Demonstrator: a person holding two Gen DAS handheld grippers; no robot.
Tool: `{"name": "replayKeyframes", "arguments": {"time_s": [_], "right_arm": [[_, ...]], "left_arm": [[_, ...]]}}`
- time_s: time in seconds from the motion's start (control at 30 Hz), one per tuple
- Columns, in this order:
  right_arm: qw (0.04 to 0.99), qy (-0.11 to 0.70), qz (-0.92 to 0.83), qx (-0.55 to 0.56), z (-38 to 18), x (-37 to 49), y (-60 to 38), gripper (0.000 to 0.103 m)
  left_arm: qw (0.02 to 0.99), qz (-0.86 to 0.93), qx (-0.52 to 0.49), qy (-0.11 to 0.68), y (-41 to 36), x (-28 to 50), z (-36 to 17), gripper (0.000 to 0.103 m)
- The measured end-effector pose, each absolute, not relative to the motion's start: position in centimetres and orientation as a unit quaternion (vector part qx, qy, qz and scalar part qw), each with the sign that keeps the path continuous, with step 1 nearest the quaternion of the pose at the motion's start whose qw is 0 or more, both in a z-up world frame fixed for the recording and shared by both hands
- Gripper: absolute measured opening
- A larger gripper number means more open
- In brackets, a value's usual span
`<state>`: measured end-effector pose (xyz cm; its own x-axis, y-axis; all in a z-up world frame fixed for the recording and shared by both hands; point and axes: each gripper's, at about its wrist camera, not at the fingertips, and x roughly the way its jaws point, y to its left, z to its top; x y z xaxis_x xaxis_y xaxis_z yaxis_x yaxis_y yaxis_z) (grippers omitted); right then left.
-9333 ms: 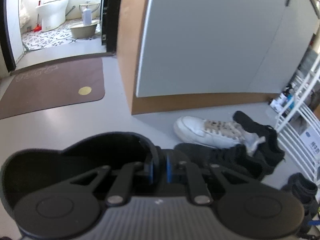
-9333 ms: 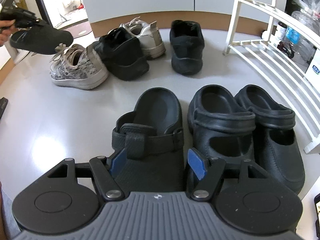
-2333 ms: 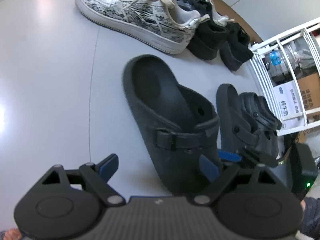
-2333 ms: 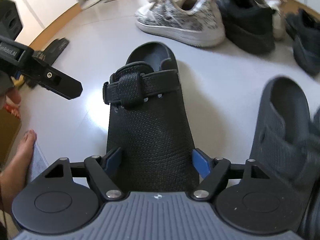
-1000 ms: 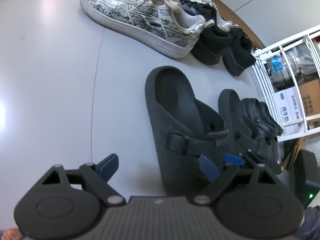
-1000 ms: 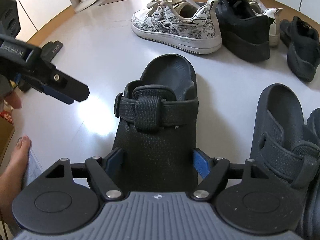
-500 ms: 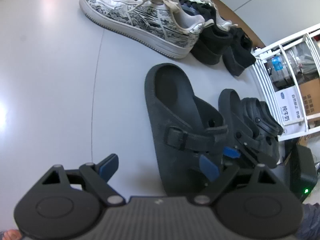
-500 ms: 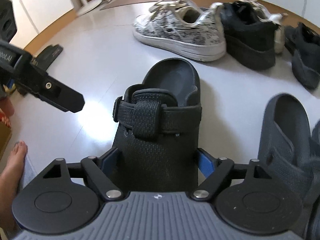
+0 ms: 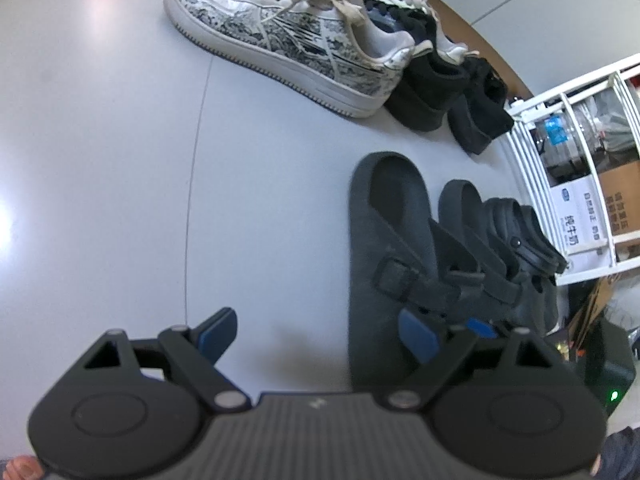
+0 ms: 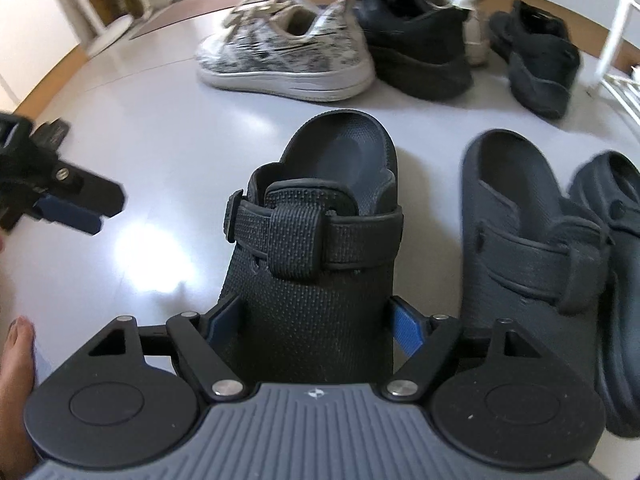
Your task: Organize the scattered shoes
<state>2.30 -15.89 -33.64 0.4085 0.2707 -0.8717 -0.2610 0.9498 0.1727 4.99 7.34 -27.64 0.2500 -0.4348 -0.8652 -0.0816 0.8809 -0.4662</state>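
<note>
A black strap clog (image 10: pixel 320 240) lies on the grey floor with its toe between the pads of my right gripper (image 10: pixel 314 326), which is shut on its sides. Its matching clog (image 10: pixel 520 220) lies just to the right, parallel and close. In the left wrist view the held clog (image 9: pixel 384 240) is right of my left gripper (image 9: pixel 316 332), which is open over bare floor with nothing between its fingers. The left gripper's fingers (image 10: pixel 68 196) also show at the left edge of the right wrist view.
Beyond the clogs stand a patterned white sneaker (image 10: pixel 288 56), a black sneaker (image 10: pixel 416 48) and another black shoe (image 10: pixel 536 60). A dark rubber clog (image 10: pixel 612 208) lies far right. A white wire rack (image 9: pixel 568 92) holds boxes at the right. A bare foot (image 10: pixel 16 360) is at lower left.
The right gripper has rolled and shifted the held clog a little closer to its mate. The left gripper has stayed still and open.
</note>
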Motion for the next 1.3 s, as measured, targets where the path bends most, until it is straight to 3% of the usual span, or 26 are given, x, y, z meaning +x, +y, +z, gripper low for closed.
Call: {"name": "replayKeyframes", "arguments": {"time_s": [0.97, 1.3], "right_arm": [[0.837, 0.538, 0.102, 0.011, -32.5, 3.2, -19.8, 0.085], [0.863, 0.485, 0.142, 0.010, -29.4, 2.5, -20.1, 0.085]], "left_arm": [[0.774, -0.127, -0.211, 0.583, 7.2, 5.8, -26.8, 0.090], [0.793, -0.126, -0.206, 0.559, 7.3, 6.6, -25.8, 0.085]]}}
